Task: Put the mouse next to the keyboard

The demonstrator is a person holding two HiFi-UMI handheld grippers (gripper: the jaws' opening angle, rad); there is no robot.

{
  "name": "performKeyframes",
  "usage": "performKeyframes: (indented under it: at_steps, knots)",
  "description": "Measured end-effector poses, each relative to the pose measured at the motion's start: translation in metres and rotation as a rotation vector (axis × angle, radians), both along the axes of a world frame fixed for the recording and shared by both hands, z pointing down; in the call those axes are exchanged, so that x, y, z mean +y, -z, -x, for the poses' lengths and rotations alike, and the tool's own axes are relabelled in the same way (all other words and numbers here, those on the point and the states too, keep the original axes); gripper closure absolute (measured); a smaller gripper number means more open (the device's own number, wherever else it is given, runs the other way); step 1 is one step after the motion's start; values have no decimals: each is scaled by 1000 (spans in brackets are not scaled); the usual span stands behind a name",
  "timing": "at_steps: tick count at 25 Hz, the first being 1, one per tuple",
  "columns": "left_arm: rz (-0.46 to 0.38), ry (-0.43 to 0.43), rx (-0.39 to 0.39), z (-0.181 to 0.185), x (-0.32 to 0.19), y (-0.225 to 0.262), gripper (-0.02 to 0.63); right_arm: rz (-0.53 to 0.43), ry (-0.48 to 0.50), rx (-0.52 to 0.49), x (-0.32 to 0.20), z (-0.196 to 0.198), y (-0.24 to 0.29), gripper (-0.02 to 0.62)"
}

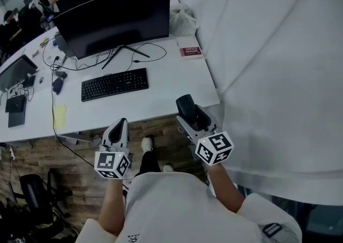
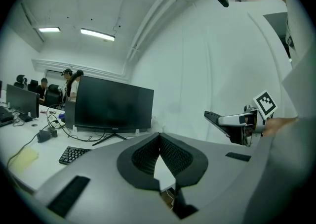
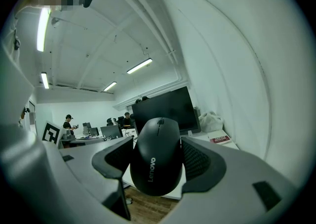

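Observation:
A black Lenovo mouse (image 3: 158,156) is clamped between the jaws of my right gripper (image 1: 188,112), which hangs just past the near edge of the white desk (image 1: 177,83), at its right end. The mouse (image 1: 185,104) shows as a dark shape at the jaw tips in the head view. The black keyboard (image 1: 114,83) lies on the desk in front of the monitor (image 1: 115,19), to the left of the right gripper. My left gripper (image 1: 118,129) is held below the desk edge, shut with nothing in it; its pads (image 2: 173,156) meet at the tips.
A red and white book (image 1: 190,50) and a white bag (image 1: 183,21) sit at the desk's far right. Cables (image 1: 53,89), a yellow note (image 1: 59,116) and small devices lie left of the keyboard. A white wall (image 1: 278,65) rises on the right. People sit at far desks.

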State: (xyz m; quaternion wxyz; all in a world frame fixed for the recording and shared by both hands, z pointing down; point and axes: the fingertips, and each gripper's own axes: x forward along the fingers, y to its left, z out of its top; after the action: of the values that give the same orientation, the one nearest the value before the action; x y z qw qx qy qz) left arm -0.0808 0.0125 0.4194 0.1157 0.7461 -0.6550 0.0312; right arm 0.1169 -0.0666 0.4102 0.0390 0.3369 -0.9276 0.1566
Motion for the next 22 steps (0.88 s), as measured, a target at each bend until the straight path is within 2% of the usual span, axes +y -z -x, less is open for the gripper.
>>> performKeyframes:
  at_steps: [22]
  knots:
    - [10, -108, 40, 55, -107, -14, 600, 18, -77, 41, -77, 56, -10, 284]
